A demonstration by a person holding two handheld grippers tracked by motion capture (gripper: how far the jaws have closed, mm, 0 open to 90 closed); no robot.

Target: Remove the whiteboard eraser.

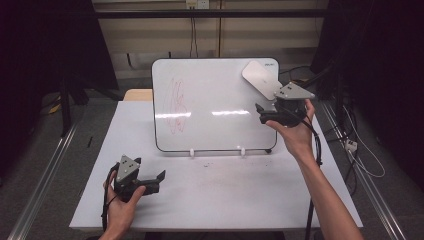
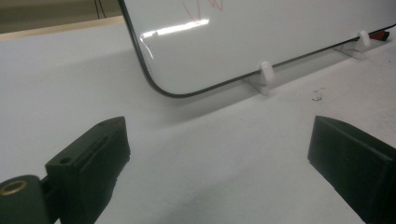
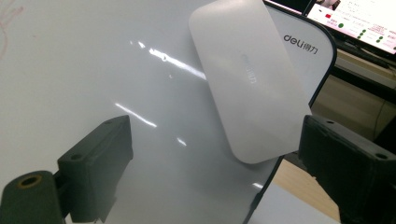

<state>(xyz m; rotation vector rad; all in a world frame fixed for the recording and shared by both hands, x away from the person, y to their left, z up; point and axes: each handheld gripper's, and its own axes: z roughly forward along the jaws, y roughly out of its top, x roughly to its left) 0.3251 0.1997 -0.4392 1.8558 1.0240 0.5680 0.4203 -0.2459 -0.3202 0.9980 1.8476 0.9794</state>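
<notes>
Left claw (image 1: 161,176) held low over the near-left part of the white desk (image 1: 225,200), resting in the person's left hand (image 1: 122,202), jaws spread wide with nothing between them. Its own view looks along the bare desk toward the lower left corner of the whiteboard (image 2: 261,37). Whiteboard stands tilted back at mid-desk on two small white feet (image 1: 192,152); red scribble (image 1: 176,104) on its left half. Small dark specks (image 1: 212,164) on the desk just in front of the board. Pale rounded-rectangle eraser (image 1: 260,79) sits against the board's upper right corner, lying at a slant. Right claw (image 1: 261,113) raised at the board's right edge, held by the right hand (image 1: 295,132), jaws wide apart and empty; in its own view the eraser (image 3: 250,79) lies ahead between the jaws, not touched by either.
</notes>
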